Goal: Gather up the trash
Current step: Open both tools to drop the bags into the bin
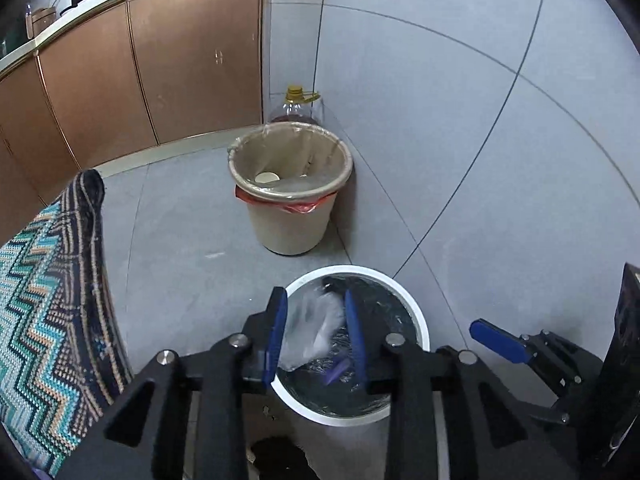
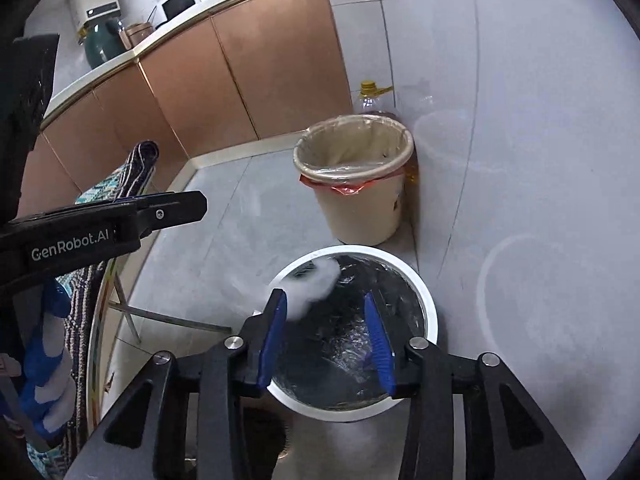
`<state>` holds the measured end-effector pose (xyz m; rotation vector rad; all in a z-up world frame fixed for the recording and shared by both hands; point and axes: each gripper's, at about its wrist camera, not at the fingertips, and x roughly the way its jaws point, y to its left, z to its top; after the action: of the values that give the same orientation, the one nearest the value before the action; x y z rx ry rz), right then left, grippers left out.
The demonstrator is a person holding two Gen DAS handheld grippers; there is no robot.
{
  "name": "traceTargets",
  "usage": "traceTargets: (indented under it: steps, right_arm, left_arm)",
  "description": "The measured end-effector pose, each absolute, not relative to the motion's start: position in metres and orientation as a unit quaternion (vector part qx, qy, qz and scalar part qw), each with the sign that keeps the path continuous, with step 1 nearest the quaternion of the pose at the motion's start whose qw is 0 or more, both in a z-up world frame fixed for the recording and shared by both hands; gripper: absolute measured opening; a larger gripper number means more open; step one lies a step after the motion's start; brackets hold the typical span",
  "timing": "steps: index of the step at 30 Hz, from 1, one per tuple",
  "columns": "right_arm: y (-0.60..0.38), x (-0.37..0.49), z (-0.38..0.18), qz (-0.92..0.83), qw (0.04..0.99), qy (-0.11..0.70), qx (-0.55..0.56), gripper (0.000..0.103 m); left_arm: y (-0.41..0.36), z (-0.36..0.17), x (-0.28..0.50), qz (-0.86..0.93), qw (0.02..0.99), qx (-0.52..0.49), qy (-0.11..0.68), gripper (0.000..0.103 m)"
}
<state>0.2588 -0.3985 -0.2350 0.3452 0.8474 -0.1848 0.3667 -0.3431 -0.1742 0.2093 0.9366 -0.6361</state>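
Note:
A white-rimmed bin (image 1: 416, 312) (image 2: 430, 304) with a black liner stands on the floor right below both grippers. In the left wrist view a crumpled clear plastic bag (image 1: 312, 328) hangs blurred between the blue pads of my left gripper (image 1: 314, 293), over the bin's mouth; the pads stand apart and do not pinch it. In the right wrist view a blurred white wad (image 2: 316, 284) is over the bin's far-left rim, just beyond the left fingertip of my right gripper (image 2: 324, 295), whose jaws stand apart with only the liner showing between them. A purple scrap (image 1: 336, 370) lies in the bin.
A beige bin (image 1: 288, 224) (image 2: 360, 216) with a clear liner stands farther off against the tiled wall, a yellow-capped oil bottle (image 1: 295, 106) behind it. Copper cabinets (image 1: 160, 72) run along the left. A zigzag-patterned cloth (image 1: 48, 280) is close at the left.

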Motion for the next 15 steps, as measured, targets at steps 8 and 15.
traceTargets:
  steps: [8, 15]
  right_arm:
    - [-0.377, 0.232, -0.196, -0.096, 0.906, 0.379, 0.162, 0.048]
    - [-0.341, 0.2, -0.128, -0.087, 0.933, 0.321, 0.138, 0.057]
  left_arm:
    - [-0.299, -0.121, 0.344, -0.295, 0.865, 0.063, 0.402, 0.029]
    - [-0.238, -0.053, 0.301, -0.291, 0.898, 0.011, 0.33, 0.029]
